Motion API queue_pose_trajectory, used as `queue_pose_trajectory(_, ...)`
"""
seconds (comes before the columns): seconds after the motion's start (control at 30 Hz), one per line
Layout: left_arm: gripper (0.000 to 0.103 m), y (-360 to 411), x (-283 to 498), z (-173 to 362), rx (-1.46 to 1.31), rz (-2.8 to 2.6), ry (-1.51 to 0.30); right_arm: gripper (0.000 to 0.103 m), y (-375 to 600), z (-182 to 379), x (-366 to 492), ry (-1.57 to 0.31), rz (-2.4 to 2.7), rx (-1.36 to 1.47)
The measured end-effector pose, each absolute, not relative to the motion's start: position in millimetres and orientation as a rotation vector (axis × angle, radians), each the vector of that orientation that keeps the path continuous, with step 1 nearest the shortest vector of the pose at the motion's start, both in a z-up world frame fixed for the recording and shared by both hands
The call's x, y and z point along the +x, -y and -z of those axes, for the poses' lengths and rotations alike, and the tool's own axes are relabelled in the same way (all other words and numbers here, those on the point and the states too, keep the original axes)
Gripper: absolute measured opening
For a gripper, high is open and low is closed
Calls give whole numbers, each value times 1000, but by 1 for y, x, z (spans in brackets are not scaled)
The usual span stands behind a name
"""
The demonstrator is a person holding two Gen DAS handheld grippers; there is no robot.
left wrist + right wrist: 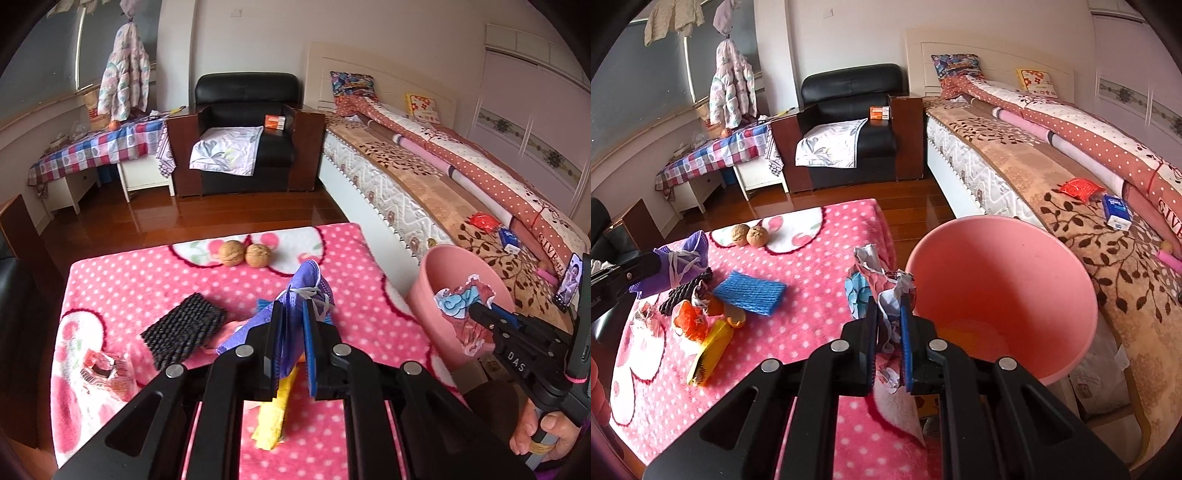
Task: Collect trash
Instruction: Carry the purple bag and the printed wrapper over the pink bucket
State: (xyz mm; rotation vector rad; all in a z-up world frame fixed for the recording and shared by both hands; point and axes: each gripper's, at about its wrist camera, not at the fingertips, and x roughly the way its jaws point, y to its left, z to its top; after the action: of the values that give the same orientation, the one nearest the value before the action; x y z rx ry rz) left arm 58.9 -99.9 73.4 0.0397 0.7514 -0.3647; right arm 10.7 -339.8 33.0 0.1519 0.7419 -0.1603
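Note:
My left gripper (293, 314) is shut on a purple face mask (303, 288) and holds it above the pink dotted table (110, 280). My right gripper (889, 317) is shut on a crumpled printed paper wrapper (875, 280), held at the near rim of the pink bin (1015, 266); it also shows in the left wrist view (476, 314) with the wrapper (461, 299) over the bin (443, 266). On the table lie a black foam net (184, 328), a blue foam net (750, 291), a yellow piece (709, 350), orange peel (690, 321) and two walnuts (243, 254).
The bin stands between the table and a bed (424, 177) on the right, which carries a red packet (1078, 188) and a blue box (1117, 212). A black armchair (243, 129) and a checked side table (96, 147) stand beyond the wooden floor.

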Motion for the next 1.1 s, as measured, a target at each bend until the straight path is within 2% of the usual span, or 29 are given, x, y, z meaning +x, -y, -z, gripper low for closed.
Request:
queue_pose_trajectory(0.63, 10, 206, 59, -85, 79, 548, -722, 11, 403, -30, -1, -696, 317, 195)
queue_pose_trajectory(1.1, 10, 298, 68, -67, 164, 649, -754, 11, 458, -15, -1, -696, 418, 253)
